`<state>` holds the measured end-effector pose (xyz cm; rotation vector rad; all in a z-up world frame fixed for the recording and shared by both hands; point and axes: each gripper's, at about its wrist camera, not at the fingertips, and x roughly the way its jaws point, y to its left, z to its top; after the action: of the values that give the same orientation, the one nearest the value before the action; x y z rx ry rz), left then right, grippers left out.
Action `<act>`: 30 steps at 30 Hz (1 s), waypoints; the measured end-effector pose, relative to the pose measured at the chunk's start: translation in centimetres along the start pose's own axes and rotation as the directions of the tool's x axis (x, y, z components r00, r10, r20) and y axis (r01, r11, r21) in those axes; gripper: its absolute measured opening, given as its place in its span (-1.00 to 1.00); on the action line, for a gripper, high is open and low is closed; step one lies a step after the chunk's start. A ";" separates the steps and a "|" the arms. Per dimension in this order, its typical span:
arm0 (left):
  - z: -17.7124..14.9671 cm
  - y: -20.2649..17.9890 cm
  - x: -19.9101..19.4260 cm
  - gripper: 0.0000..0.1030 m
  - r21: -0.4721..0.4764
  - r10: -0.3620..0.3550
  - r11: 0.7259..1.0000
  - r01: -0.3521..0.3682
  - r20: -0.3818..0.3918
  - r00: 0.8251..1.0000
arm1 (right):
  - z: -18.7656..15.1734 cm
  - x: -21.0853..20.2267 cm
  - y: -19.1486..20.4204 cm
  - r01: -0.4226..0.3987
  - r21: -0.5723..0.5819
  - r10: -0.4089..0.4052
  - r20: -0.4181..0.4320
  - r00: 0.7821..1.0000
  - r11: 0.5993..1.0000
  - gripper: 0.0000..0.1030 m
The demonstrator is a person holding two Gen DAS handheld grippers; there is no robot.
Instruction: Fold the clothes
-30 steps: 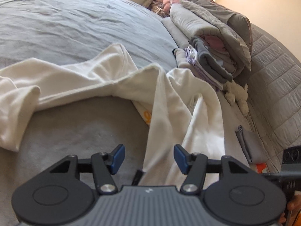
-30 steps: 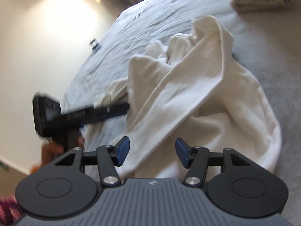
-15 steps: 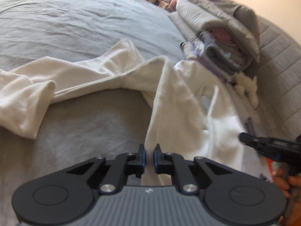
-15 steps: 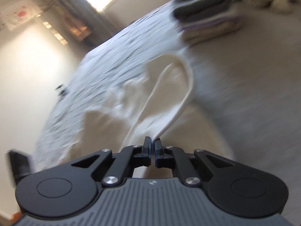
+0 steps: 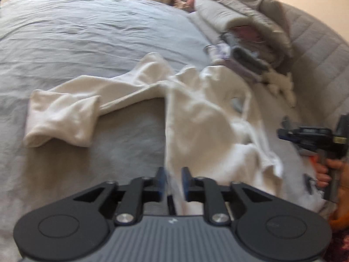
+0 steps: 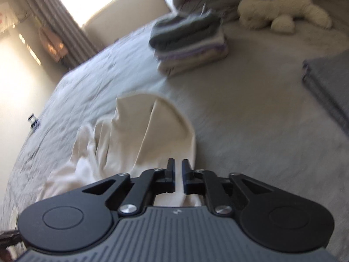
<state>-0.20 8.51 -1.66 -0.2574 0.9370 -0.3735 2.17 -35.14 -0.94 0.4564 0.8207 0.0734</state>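
A crumpled cream-white cotton garment (image 5: 196, 118) lies spread on the grey bedcover (image 5: 87, 35), one sleeve trailing left. The left gripper (image 5: 173, 181) has just been opening; its blue pads stand apart with a fold of the garment between them. The right gripper (image 6: 178, 175), also just easing open, has a narrow gap with cloth in it. Beyond sit a stack of folded clothes (image 6: 189, 43) and a white plush toy (image 6: 283, 13), with a grey folded cloth (image 6: 329, 83) nearby.
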 end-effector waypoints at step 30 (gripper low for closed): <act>3.5 -1.1 3.3 0.56 -0.023 0.197 0.980 -0.196 0.149 0.969 | -2.1 2.8 4.9 0.022 -0.161 -0.033 -0.065 0.997 0.987 -0.65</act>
<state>4.20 6.32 -1.72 -0.1947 0.8066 -0.1649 3.15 -29.29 -2.04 0.2922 0.8803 0.1287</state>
